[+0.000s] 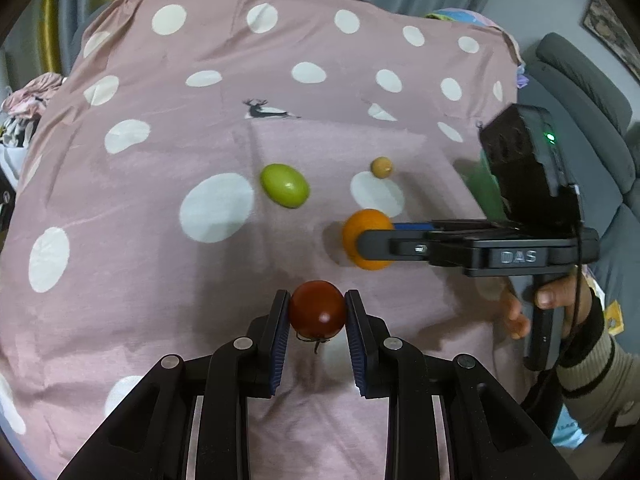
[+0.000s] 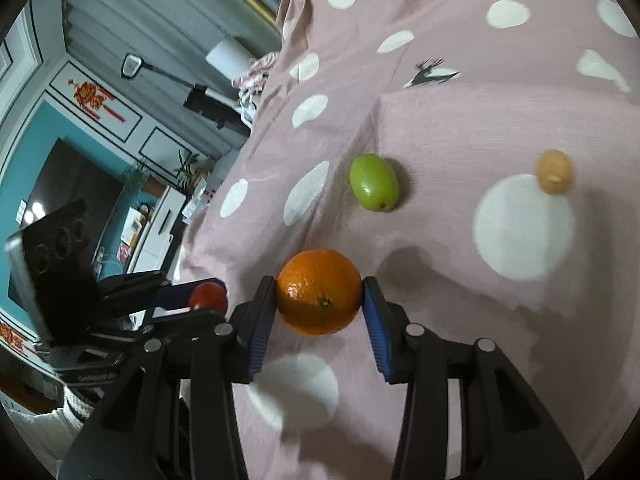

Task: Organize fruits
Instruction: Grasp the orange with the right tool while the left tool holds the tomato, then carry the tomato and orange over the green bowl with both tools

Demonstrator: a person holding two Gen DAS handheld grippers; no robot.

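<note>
1. The cloth (image 1: 160, 208) is dusty pink with white polka dots and a small dark deer print (image 1: 266, 110).
2. The tomato (image 1: 317, 309) is deep red.
3. The orange (image 2: 319, 291) is bright orange.
4. The oval fruit (image 1: 285, 186) is yellow-green.
5. The small round fruit (image 1: 381, 167) is tan.
6. Both claws are black with blue pads (image 2: 377, 322).

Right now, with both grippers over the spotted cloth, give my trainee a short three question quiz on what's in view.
1. True or false: the left gripper is shut on the red tomato.
2. Which fruit sits between the fingers of the right gripper? A) green fruit B) orange C) small tan fruit
3. Fill in: how many fruits lie loose on the pink polka-dot cloth, held by neither gripper?

Key: 1 true. 2 B. 3 two, the green fruit and the small tan fruit.
</note>
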